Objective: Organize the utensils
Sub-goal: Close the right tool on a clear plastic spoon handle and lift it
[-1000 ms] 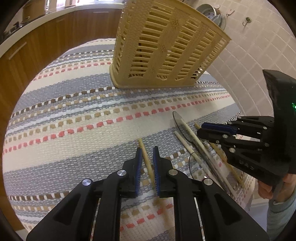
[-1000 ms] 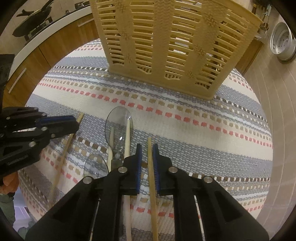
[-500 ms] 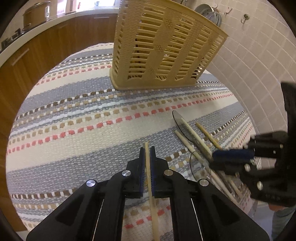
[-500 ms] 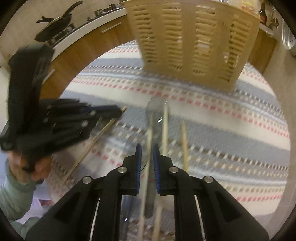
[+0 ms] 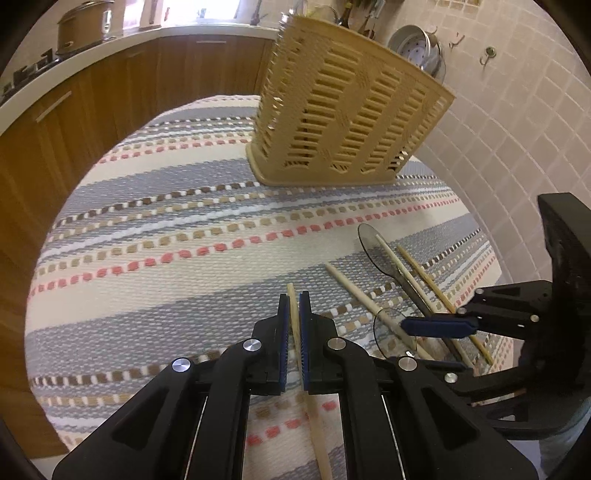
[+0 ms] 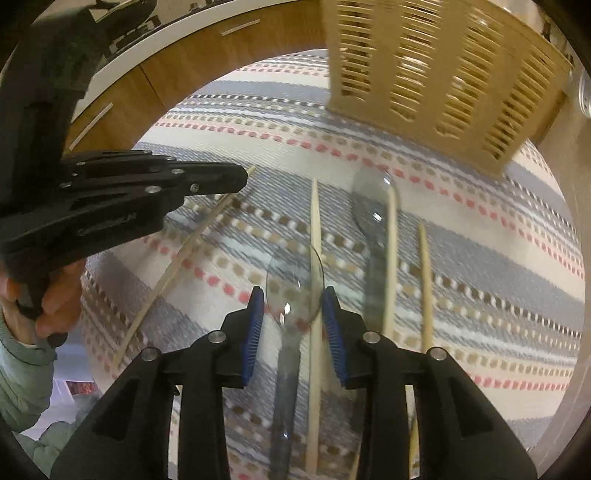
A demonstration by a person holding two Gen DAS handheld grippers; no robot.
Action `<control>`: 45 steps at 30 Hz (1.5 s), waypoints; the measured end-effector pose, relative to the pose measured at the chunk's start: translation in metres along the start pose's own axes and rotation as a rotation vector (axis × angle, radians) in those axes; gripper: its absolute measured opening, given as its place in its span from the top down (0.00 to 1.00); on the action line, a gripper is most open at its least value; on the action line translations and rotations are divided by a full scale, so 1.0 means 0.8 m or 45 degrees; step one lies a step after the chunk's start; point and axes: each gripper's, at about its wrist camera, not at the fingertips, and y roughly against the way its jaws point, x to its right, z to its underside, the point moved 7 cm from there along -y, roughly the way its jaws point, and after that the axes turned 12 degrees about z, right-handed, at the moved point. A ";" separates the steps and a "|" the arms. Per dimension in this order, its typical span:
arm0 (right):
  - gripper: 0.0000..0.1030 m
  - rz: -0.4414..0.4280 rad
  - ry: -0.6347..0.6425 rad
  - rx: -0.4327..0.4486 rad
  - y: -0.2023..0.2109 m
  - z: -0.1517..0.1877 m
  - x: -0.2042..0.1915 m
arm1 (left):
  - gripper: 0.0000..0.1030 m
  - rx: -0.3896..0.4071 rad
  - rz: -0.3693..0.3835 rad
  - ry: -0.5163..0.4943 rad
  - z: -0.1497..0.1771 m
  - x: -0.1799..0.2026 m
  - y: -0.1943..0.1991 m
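Observation:
My left gripper (image 5: 293,301) is shut on a wooden chopstick (image 5: 295,325) just above the striped cloth. My right gripper (image 6: 293,299) is open, its jaws either side of a clear plastic spoon (image 6: 293,291) and a chopstick (image 6: 314,236) lying on the cloth. A second clear spoon (image 6: 373,206) and two more chopsticks (image 6: 424,273) lie to the right. The right gripper also shows in the left wrist view (image 5: 436,326), the left one in the right wrist view (image 6: 236,181). The beige slotted utensil holder (image 5: 343,114) stands at the far side.
The striped cloth (image 5: 166,229) covers the round table. A tiled wall (image 5: 509,110) is on the right, with a metal strainer (image 5: 417,48) hanging. Wooden cabinets (image 5: 74,110) and a counter with a pot (image 5: 85,26) are behind.
My left gripper closed on the chopstick and holds it. My right gripper let go of its chopstick, swung left over the near spoon and opened.

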 end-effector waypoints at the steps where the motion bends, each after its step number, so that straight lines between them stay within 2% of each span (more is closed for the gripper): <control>1: 0.71 0.003 0.005 -0.005 -0.002 -0.002 -0.002 | 0.97 -0.001 0.001 0.002 0.000 -0.003 0.003; 8: 0.71 0.004 0.008 -0.012 -0.014 -0.009 0.009 | 0.96 -0.006 0.017 0.029 0.007 -0.014 0.006; 10: 0.84 0.022 0.027 0.003 -0.011 -0.010 0.009 | 0.96 -0.005 0.023 0.033 0.009 -0.014 0.005; 11: 0.94 0.025 0.036 0.006 -0.010 -0.009 0.007 | 0.96 -0.006 0.023 0.031 0.009 -0.013 0.006; 12: 0.97 0.029 0.040 0.024 -0.006 -0.009 0.007 | 0.96 -0.007 0.026 0.029 0.009 -0.012 0.006; 18: 0.98 0.046 -0.016 0.105 0.019 -0.004 0.028 | 0.97 0.012 0.088 0.038 0.002 0.001 0.003; 21: 0.98 0.027 -0.080 0.167 0.038 -0.003 0.045 | 0.97 0.057 0.124 0.038 -0.004 0.009 0.007; 28: 0.98 0.026 -0.252 0.409 0.093 -0.018 0.081 | 0.98 0.260 0.223 0.014 -0.026 0.032 0.050; 34: 0.98 0.022 -0.330 0.548 0.127 -0.030 0.098 | 0.98 0.429 0.308 -0.031 -0.046 0.056 0.094; 39: 0.98 0.025 -0.347 0.656 0.156 -0.043 0.101 | 1.00 0.550 0.331 -0.070 -0.065 0.073 0.125; 42: 0.98 0.031 -0.336 0.696 0.170 -0.047 0.100 | 1.00 0.579 0.315 -0.092 -0.073 0.080 0.133; 45: 0.98 0.026 -0.341 0.695 0.172 -0.045 0.105 | 1.00 0.496 0.259 -0.103 -0.078 0.077 0.114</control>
